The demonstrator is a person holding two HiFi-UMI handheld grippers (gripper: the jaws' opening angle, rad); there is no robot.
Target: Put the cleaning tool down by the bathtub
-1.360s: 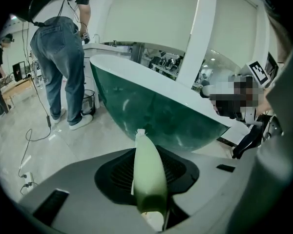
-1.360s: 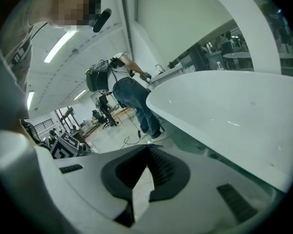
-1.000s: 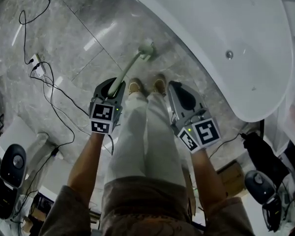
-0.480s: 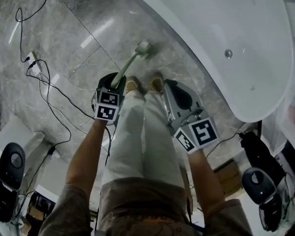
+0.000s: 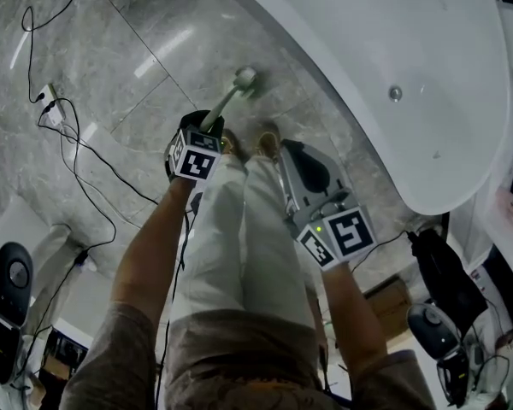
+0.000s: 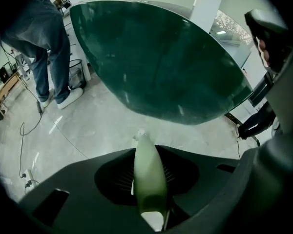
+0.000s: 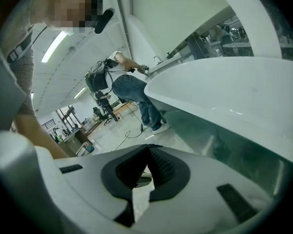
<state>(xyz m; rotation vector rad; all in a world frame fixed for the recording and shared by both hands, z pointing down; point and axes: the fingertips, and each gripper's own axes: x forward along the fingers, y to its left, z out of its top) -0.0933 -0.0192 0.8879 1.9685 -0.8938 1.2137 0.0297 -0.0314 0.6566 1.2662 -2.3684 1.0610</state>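
The cleaning tool [image 5: 227,102] is a pale green long-handled brush whose whitish head [image 5: 245,78] rests low on the marble floor, close to the white bathtub [image 5: 393,32]. My left gripper [image 5: 207,125] is shut on its handle, reaching out over my shoes. In the left gripper view the handle [image 6: 147,172] runs out between the dark pads of the left gripper [image 6: 149,155] toward the tub's dark green outer wall [image 6: 161,67]. My right gripper [image 5: 286,149] hangs beside my right leg, shut with nothing in it; in the right gripper view the tips of the right gripper [image 7: 147,147] meet below the tub rim [image 7: 234,91].
Black cables [image 5: 81,148] and a power strip [image 5: 50,114] lie on the floor at the left. My shoes [image 5: 268,140] stand just short of the brush head. A black bag [image 5: 440,267] sits by the tub's near end. Another person in jeans [image 6: 44,48] stands beyond the tub.
My left gripper has moved forward, away from my body, carrying the tool; the brush head has shifted a little farther out along the floor by the tub. The right gripper barely moved.
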